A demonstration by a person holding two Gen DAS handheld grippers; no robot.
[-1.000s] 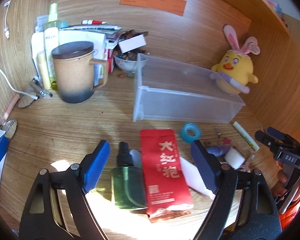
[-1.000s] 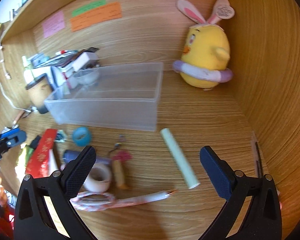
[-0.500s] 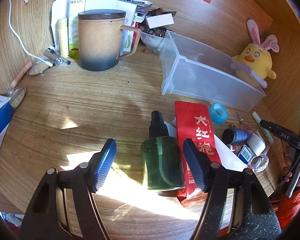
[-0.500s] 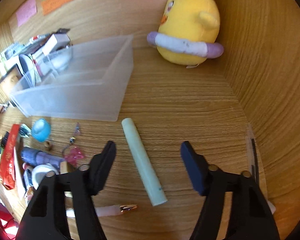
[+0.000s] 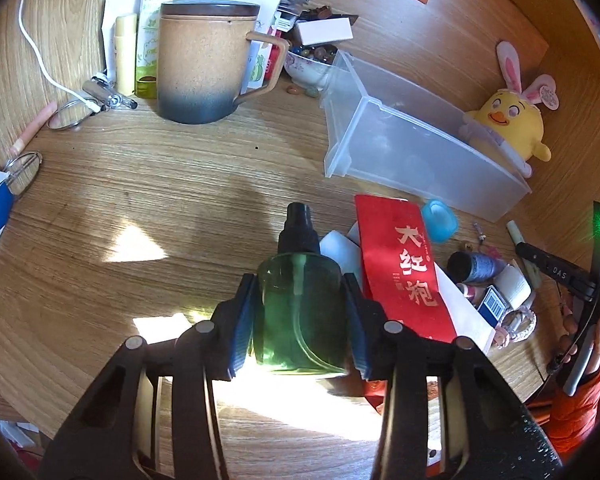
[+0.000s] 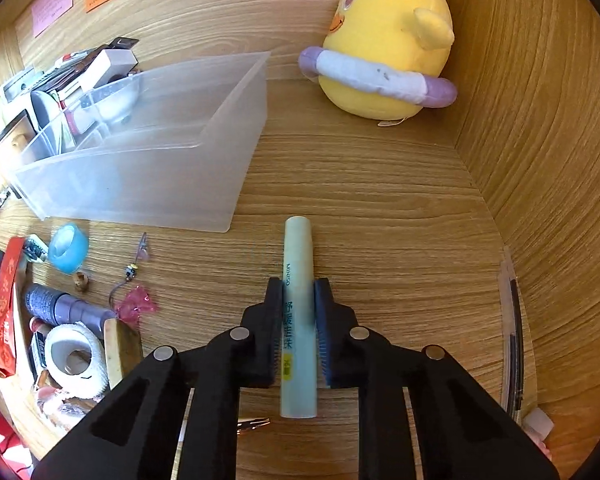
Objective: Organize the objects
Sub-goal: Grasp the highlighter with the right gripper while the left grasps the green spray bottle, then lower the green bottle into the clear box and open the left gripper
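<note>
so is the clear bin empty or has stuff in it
Empty, as far as shows: through the clear bin only its own walls and the desk appear. The clutter seen through its far end sits behind it.

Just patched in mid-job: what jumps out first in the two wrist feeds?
Both grippers have just closed on something: the left gripper clamps a green spray bottle lying on the sunlit desk, and the right gripper pinches a pale green tube lying flat. Behind them sit an empty clear plastic bin and a yellow chick plush in the corner, with small clutter beside the bin.
</note>
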